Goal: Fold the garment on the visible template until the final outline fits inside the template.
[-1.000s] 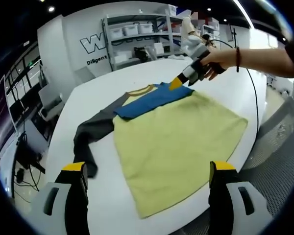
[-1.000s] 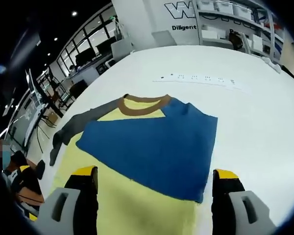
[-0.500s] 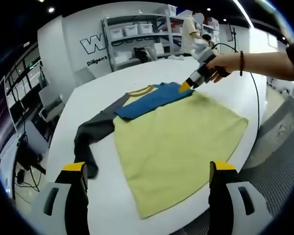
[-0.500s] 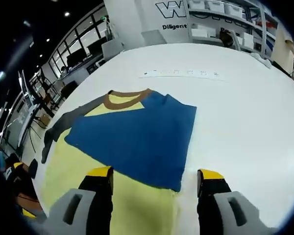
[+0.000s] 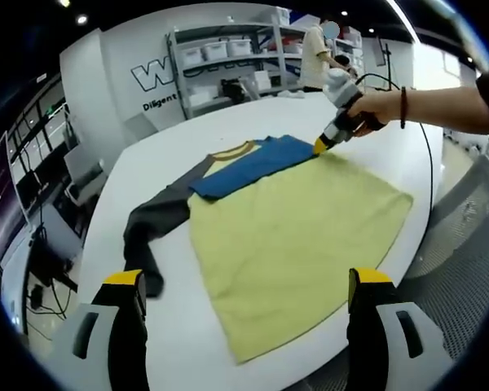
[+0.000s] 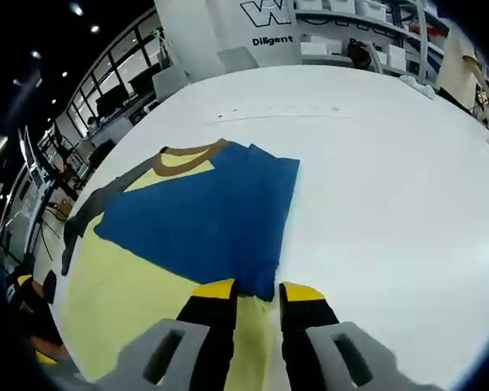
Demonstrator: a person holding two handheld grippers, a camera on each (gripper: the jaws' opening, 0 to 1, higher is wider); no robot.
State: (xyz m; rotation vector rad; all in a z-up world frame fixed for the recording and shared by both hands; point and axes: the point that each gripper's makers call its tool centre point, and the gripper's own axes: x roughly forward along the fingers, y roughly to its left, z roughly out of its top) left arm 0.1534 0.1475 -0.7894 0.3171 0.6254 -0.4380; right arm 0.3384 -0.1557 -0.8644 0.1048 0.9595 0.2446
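The garment (image 5: 293,236) lies flat on the white table (image 5: 171,342): yellow body, brown collar (image 5: 232,151), a grey sleeve (image 5: 151,224) stretched out to the left, and a blue sleeve (image 5: 253,163) folded across the chest. My left gripper (image 5: 248,278) hovers open over the near hem, holding nothing. A person's hand holds my right gripper (image 5: 319,147) at the blue sleeve's end. In the right gripper view, my right gripper (image 6: 258,290) has its jaws drawn close together, with the blue sleeve's (image 6: 204,216) edge pinched between them.
Shelves with bins (image 5: 228,57) and a standing person (image 5: 314,53) are behind the table. A mesh chair (image 5: 464,244) stands off the right edge. A thin white strip (image 6: 277,112) lies on the table beyond the collar. Bare tabletop (image 6: 391,179) spreads right of the sleeve.
My right gripper's jaws have narrowed from wide apart to nearly together on the blue sleeve's edge, and it has shifted along that edge. My left gripper and the garment stay put.
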